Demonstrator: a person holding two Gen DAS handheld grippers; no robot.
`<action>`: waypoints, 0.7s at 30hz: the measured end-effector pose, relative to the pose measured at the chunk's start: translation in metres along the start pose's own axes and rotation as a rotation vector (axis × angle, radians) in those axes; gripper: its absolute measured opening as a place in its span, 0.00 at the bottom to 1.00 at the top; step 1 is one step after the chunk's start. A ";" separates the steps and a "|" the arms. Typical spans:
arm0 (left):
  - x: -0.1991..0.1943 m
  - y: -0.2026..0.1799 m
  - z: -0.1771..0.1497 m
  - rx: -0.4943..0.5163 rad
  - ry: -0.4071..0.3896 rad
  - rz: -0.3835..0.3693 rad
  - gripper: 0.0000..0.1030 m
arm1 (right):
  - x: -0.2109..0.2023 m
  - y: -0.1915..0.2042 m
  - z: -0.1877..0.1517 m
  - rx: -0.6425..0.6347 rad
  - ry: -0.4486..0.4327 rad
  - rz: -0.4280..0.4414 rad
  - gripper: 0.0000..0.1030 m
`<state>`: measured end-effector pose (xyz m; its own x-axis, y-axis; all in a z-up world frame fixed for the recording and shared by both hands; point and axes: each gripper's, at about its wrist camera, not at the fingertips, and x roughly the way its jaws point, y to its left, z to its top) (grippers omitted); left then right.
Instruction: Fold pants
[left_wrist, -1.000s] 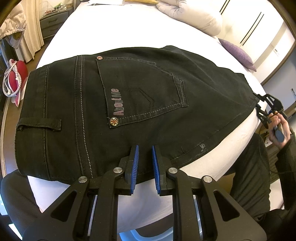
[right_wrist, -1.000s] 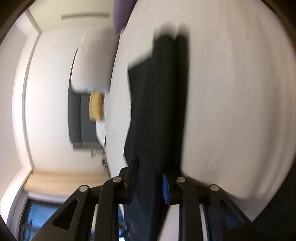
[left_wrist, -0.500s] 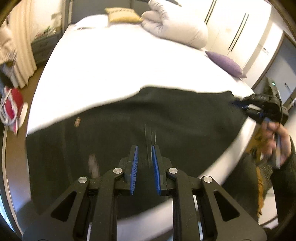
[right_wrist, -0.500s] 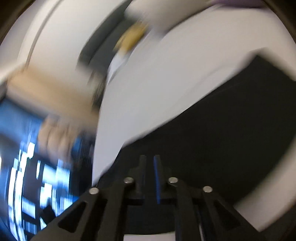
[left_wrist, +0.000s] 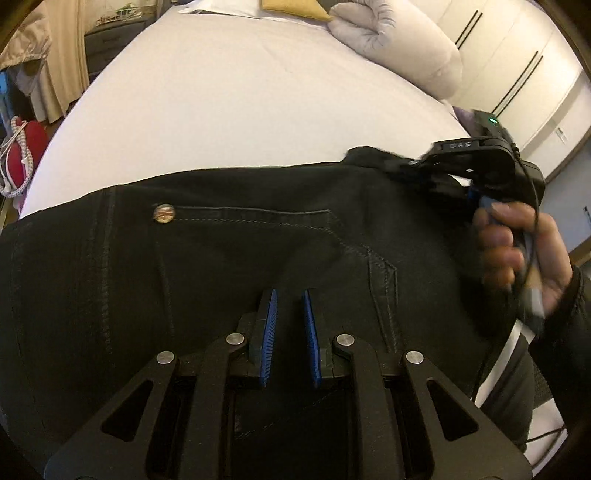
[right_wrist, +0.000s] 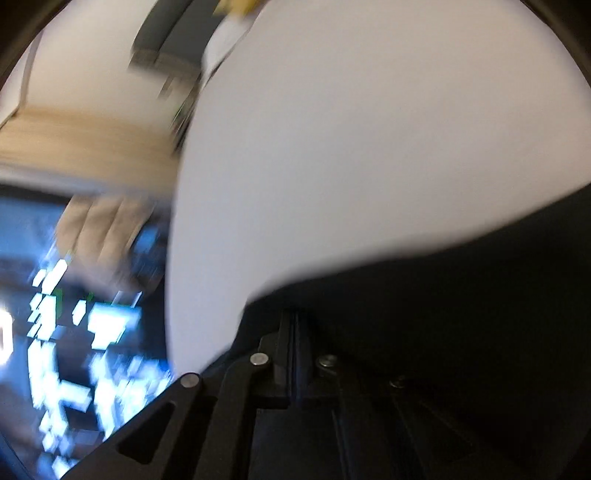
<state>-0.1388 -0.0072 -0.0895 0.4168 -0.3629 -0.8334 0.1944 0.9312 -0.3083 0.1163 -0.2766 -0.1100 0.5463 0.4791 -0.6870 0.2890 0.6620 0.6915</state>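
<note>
Black jeans (left_wrist: 258, 251) lay across the near edge of the white bed (left_wrist: 240, 110) in the left wrist view, back pocket up. The left gripper (left_wrist: 289, 314) hovered over them, blue pads narrowly apart with nothing visibly pinched. The right gripper (left_wrist: 443, 173) bit the jeans' far corner.

Blurred right wrist view: the right gripper's jaws had just closed, clamped tight on the dark denim.

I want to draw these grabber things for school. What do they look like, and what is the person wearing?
The left gripper has a black frame with triangle cut-outs, silver round bolts and ribbed blue pads on its jaws. The right gripper is a black boxy tool with a small green light, white lettering and a thin black cable. The hand holding it comes out of a dark sleeve.
</note>
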 end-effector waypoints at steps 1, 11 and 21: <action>-0.002 0.001 -0.001 -0.006 -0.001 -0.001 0.14 | -0.012 -0.003 0.001 0.018 -0.027 -0.013 0.01; 0.010 -0.027 0.020 0.093 -0.007 0.085 0.15 | -0.009 -0.007 -0.103 -0.041 0.190 0.135 0.00; -0.020 0.042 0.005 0.004 -0.047 0.136 0.15 | -0.138 -0.101 -0.050 0.214 -0.196 -0.055 0.07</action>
<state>-0.1346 0.0394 -0.0840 0.4805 -0.2344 -0.8451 0.1366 0.9719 -0.1919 -0.0274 -0.3808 -0.0957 0.6606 0.3118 -0.6830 0.4701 0.5375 0.7001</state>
